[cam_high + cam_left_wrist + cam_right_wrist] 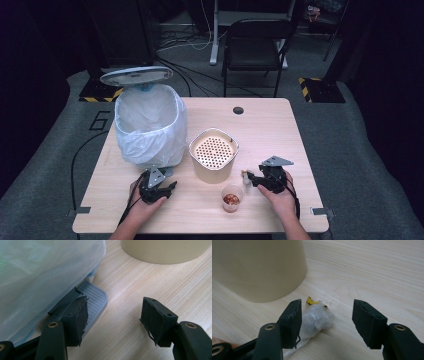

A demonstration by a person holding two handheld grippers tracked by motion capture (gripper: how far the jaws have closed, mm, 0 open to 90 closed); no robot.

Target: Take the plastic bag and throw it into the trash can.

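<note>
The right gripper (325, 322) is standing with its jaws apart on the wooden table (280, 130), pressing on nothing. A small crumpled clear wrapper (317, 320) is lying between the jaws, right against the left one and well clear of the other. The wrapper is looking like thin, glossy film bunched into a wrinkled wad, see-through and whitish, with a yellow scrap marked in black poking out at its far end (310, 301). A flat tail of the film is trailing back toward the camera under the left jaw. In the high view the right gripper (252, 181) is pointing toward the middle of the table, and the wrapper (245, 174) is showing as a pale speck at its tips.

Just beyond the wrapper a cream round container (213, 155) with a perforated insert is standing. Near the gripper, toward the person's edge, a small clear cup (232, 198) with reddish bits inside is sitting.

The left gripper (113, 320) is clenched as far as it goes, with nothing between its jaws, one jaw resting over the grey ribbed pedal (96, 300) of the bag-lined bin (150, 125), whose lid (136, 76) is standing raised.
</note>
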